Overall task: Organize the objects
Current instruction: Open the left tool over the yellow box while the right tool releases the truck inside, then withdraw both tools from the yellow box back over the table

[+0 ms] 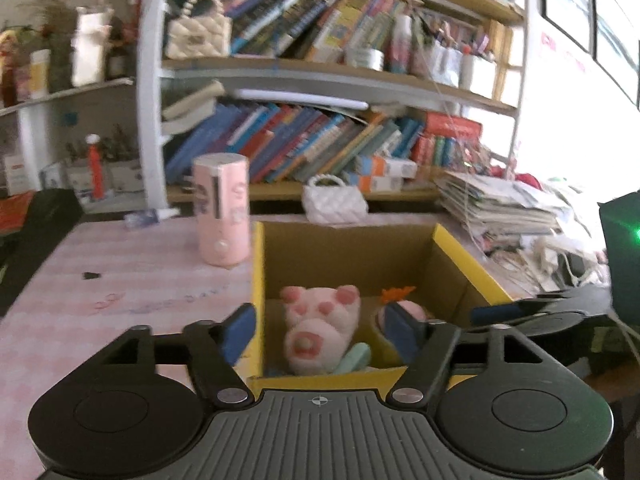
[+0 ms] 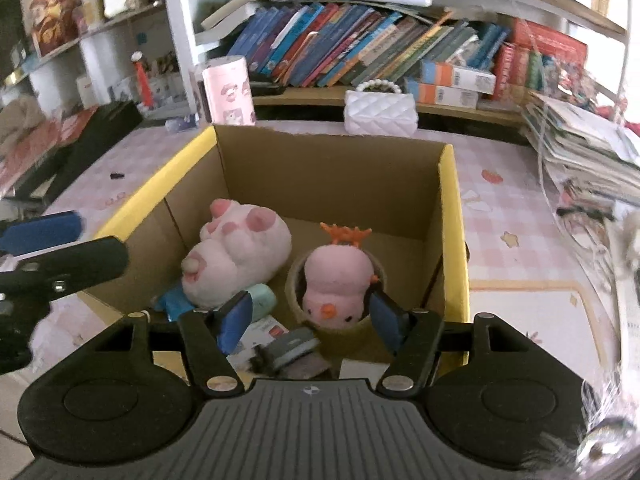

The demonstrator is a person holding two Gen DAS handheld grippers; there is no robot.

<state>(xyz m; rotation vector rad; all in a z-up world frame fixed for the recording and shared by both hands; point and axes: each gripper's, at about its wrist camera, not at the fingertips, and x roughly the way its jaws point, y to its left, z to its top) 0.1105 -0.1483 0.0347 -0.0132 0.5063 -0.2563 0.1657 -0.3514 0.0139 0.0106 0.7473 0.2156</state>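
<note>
Two plush toys, a pink pig (image 2: 236, 252) and a pink chick (image 2: 336, 280) in a small pot, lie inside the yellow-edged cardboard box (image 2: 452, 208) on the worktop (image 2: 520, 240), while left gripper (image 1: 320, 332) and right gripper (image 2: 312, 316) fingers stand apart, gripping nothing.

Left wrist view is motion-blurred throughout: book spines (image 1: 304, 148) unreadable, print on the pink cylinder (image 1: 222, 208) smeared. The near wall of the cardboard box (image 1: 320, 380) hides the lower part of the pink plush pig (image 1: 318, 326), and the blue pad (image 1: 402, 330) covers most of the pink chick plush (image 1: 412, 310). Right wrist view: the small items on the box floor, a grey thing (image 2: 294, 346) and a dark fuzzy clump (image 2: 262, 360), can't be identified. The chick's brown cup (image 2: 340, 332) is partly behind the pad (image 2: 386, 320). The paper stack (image 2: 580, 152) runs off the right edge.
</note>
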